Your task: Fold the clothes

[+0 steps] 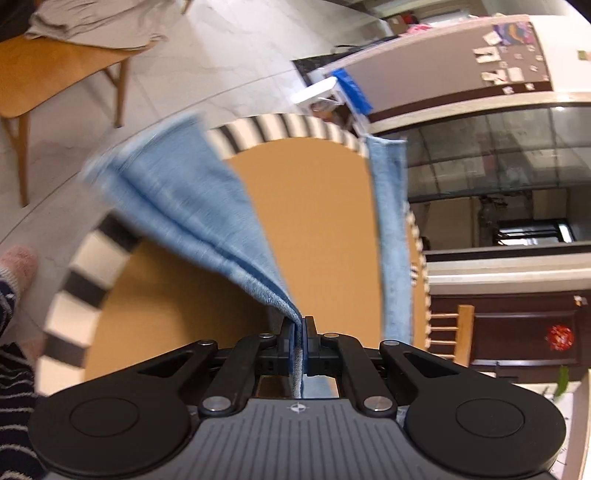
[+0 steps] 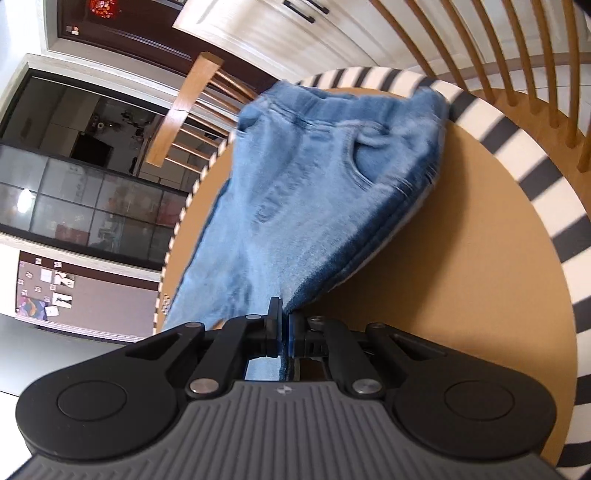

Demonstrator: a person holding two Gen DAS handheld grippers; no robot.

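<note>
A pair of light blue jeans (image 2: 295,192) hangs over a round wooden table (image 2: 461,280) with a black-and-white striped rim. In the right wrist view the elastic waistband and pockets rest at the table's far side, while the near end rises to my right gripper (image 2: 286,319), which is shut on the denim. In the left wrist view a folded blue edge of the jeans (image 1: 184,206) runs up and left from my left gripper (image 1: 300,325), also shut on the fabric. A second strip of denim (image 1: 393,236) stretches along the right. Both views are motion-blurred.
Wooden spindle-back chairs (image 2: 517,55) stand beyond the table. Another wooden chair (image 1: 48,74) holds a pile of beige cloth (image 1: 96,22). A person's striped sleeve (image 1: 11,369) shows at lower left. The striped table rim (image 1: 85,273) rings the surface; tiled floor lies beyond.
</note>
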